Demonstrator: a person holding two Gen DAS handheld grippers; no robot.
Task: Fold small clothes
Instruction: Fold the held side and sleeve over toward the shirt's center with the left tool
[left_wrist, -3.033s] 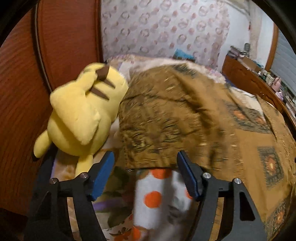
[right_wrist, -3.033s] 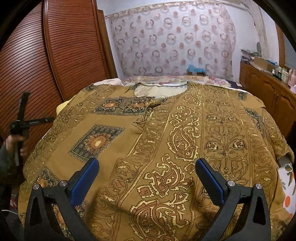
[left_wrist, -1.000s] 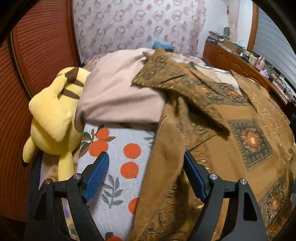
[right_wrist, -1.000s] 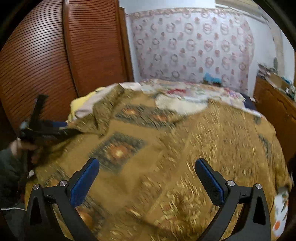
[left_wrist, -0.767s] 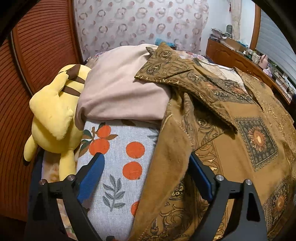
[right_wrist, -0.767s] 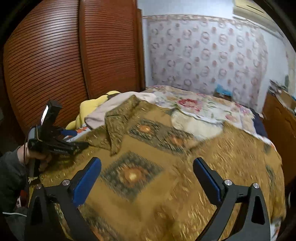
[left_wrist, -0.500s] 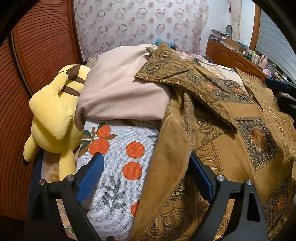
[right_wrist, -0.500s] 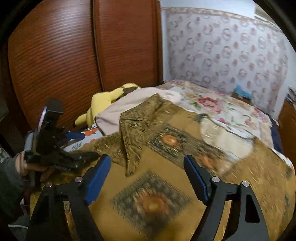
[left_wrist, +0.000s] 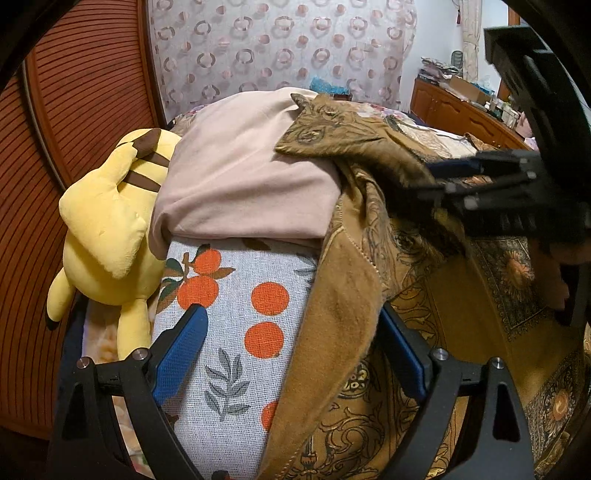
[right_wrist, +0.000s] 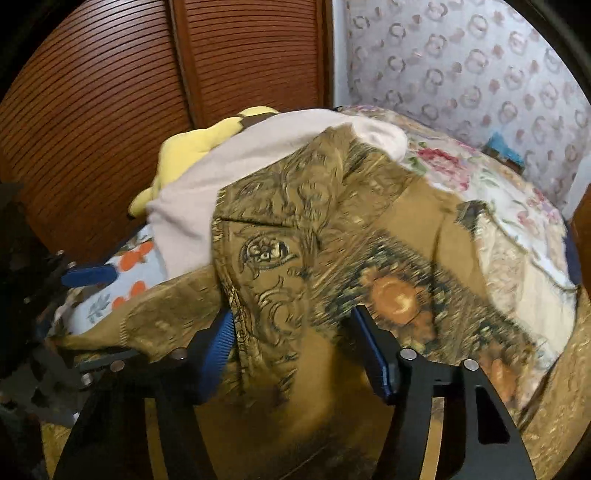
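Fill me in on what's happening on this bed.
A person with a gripper in each hand is folding a brown patterned garment spread over the bed. The right gripper is closing over a folded-over flap of it, cloth between the fingers. The left gripper sits open at the garment's edge, beside an orange-print cloth, a pink cloth and a yellow plush toy.

Right hand-held gripper (right_wrist: 291, 347) now over the folded-back brown shirt (right_wrist: 295, 229) flap, jaws closing.

Matt patterned cloth shirt (left_wrist: 343, 295)
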